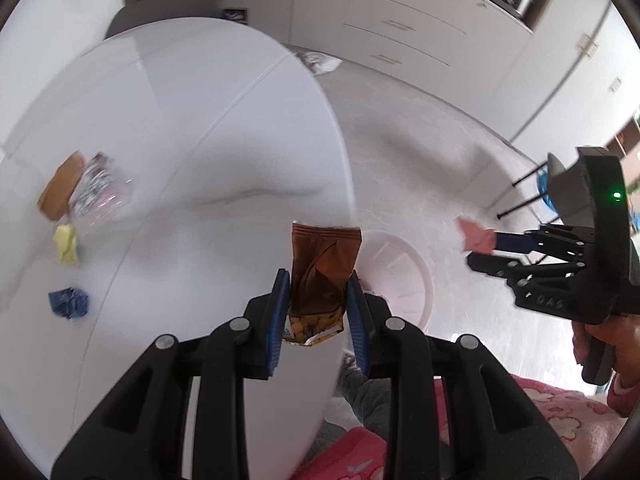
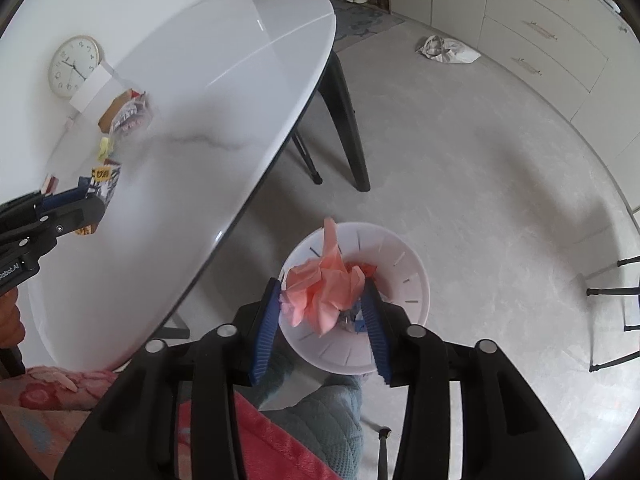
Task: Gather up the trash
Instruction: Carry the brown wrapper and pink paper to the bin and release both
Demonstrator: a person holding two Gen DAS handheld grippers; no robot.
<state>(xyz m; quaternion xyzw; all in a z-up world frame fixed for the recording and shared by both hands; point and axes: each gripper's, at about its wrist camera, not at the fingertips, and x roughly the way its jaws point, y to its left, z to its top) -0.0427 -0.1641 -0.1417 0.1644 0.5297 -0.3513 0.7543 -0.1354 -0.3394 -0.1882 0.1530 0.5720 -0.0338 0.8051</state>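
Right claw is clamped on a crumpled pink paper, held directly over the white bin on the floor, so opening the jaws should drop it straight in; some trash looks to be in the bin already. Left claw is clamped on a brown snack bag, upright, right at the bench rim, with the bin at its 2 o'clock just past the edge. Open floor surrounds the bin; bench legs sit at 12 o'clock from it, well apart. Still on the bench at the left claw's 10 o'clock: blue wad, yellow wad, clear wrapper, tan packet, all near the far rim.
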